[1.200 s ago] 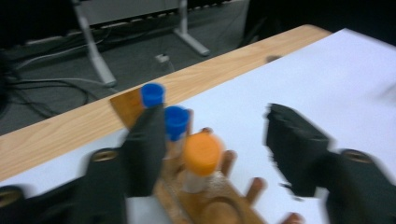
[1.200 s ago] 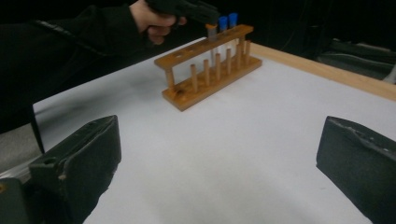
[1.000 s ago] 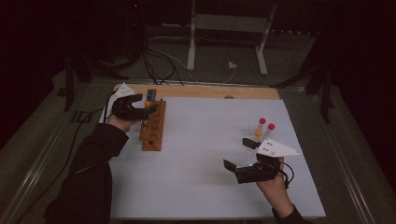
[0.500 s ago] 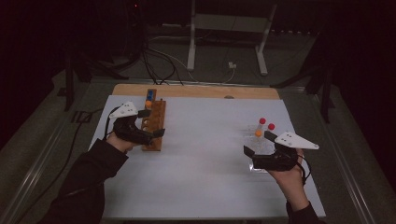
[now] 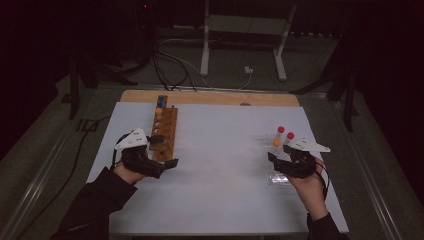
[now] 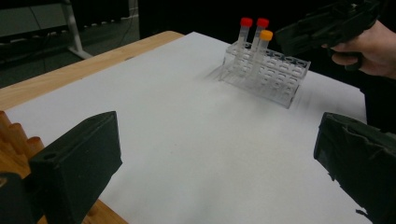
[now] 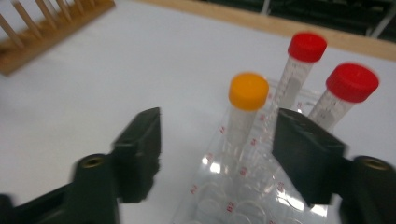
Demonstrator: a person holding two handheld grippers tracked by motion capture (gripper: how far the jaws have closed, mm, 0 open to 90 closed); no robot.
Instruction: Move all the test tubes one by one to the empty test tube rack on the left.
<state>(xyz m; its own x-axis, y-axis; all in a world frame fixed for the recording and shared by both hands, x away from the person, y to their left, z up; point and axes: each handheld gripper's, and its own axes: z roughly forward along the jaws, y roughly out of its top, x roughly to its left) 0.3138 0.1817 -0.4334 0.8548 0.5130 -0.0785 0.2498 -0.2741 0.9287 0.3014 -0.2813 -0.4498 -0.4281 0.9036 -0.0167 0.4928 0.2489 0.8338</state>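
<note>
A clear tube rack [image 5: 278, 176] stands on the white sheet at the right, holding two red-capped tubes [image 5: 281, 130] and an orange-capped tube [image 5: 276, 143]. My right gripper [image 5: 278, 156] hovers open just behind the rack. In the right gripper view the orange-capped tube [image 7: 247, 93] stands a little beyond the gap between the jaws of the right gripper [image 7: 219, 154], untouched. A wooden peg rack [image 5: 163, 131] lies at the left. My left gripper [image 5: 163, 151] is open by the wooden rack's near end, empty. From the left gripper view, the left gripper [image 6: 219, 163] faces the clear rack [image 6: 273, 77] far across the sheet.
Small blue and orange items [image 5: 159, 107] sit at the far end of the wooden rack. A bare wooden table edge [image 5: 210, 97] runs beyond the white sheet [image 5: 220, 165]. Cables and a metal stand [image 5: 242, 30] lie on the dark floor behind.
My left gripper has pulled back along the wooden rack from its far end to its near end. The right gripper has shifted right and forward, up to the clear rack.
</note>
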